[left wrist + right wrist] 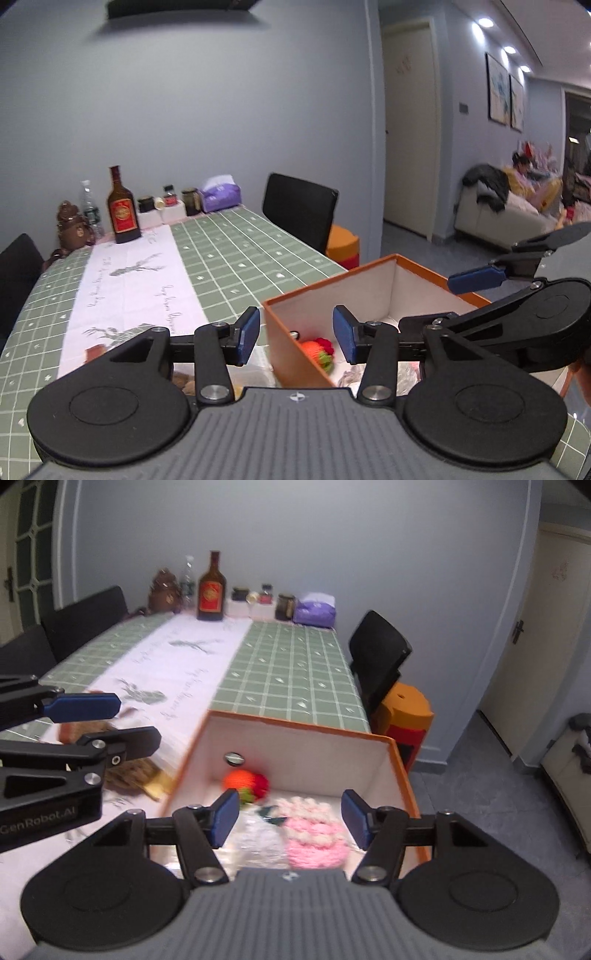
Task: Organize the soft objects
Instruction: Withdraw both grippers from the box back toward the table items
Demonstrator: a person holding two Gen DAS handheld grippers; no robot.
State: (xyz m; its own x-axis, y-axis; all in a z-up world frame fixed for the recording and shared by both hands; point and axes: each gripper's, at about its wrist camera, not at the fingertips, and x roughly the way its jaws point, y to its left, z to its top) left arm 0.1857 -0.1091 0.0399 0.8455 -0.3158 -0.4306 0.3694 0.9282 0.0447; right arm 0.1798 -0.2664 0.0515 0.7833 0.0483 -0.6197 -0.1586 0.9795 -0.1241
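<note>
An orange box with a white inside stands at the near end of the table. In it lie an orange and red knitted toy, a pink and cream knitted piece and a clear plastic wrapper. My left gripper is open and empty, straddling the box's left wall. My right gripper is open and empty above the box's near part. A brown woven item lies on the table left of the box, partly hidden by the left gripper.
The table has a green checked cloth with a white runner. At its far end stand a brown bottle, jars, a water bottle and a purple tissue pack. A black chair and orange stool stand to the right.
</note>
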